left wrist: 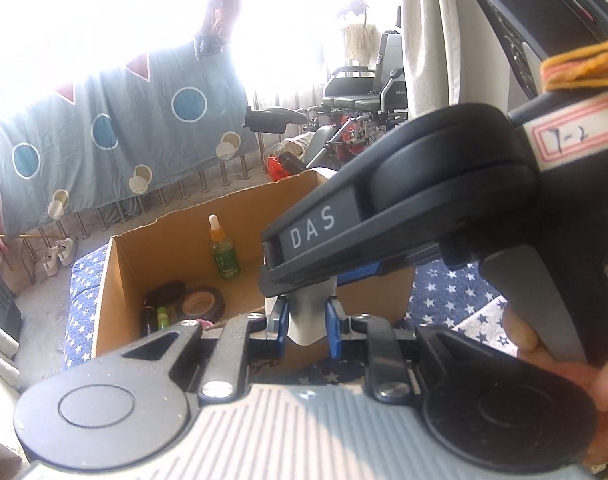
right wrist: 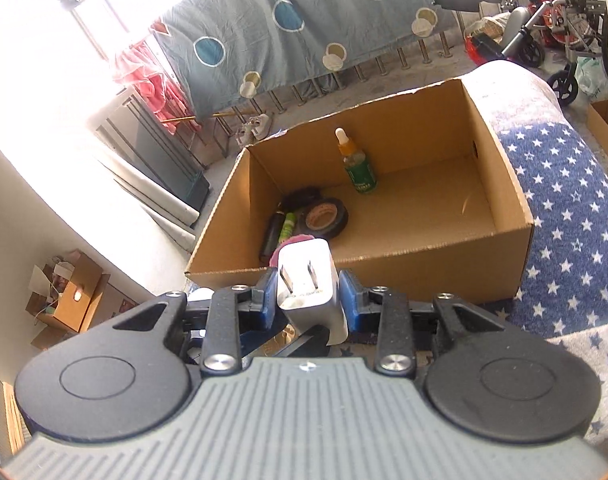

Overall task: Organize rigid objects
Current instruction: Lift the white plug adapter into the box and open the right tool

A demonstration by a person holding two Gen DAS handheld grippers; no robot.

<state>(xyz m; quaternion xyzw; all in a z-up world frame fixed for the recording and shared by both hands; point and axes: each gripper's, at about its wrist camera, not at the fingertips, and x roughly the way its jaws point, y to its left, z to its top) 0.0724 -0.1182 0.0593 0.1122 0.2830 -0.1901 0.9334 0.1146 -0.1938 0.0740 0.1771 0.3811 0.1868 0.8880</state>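
A white plug adapter (right wrist: 309,288) with two metal prongs sits between the blue pads of my right gripper (right wrist: 308,294), just in front of an open cardboard box (right wrist: 423,256). In the left wrist view the same white adapter (left wrist: 308,316) hangs between the blue pads of my left gripper (left wrist: 307,326), with the right gripper's body (left wrist: 403,196) right above it. Whether the left pads touch it I cannot tell. In the box stand a green dropper bottle (right wrist: 357,164), a tape roll (right wrist: 323,218), a dark tube and a green tube (right wrist: 286,228).
The box rests on a blue star-print cover (right wrist: 575,240). Behind it hang a grey-blue sheet with circles (right wrist: 296,20) and a railing. A wheelchair (right wrist: 555,12) stands at the back right. Small cardboard boxes (right wrist: 70,300) lie on the floor at left.
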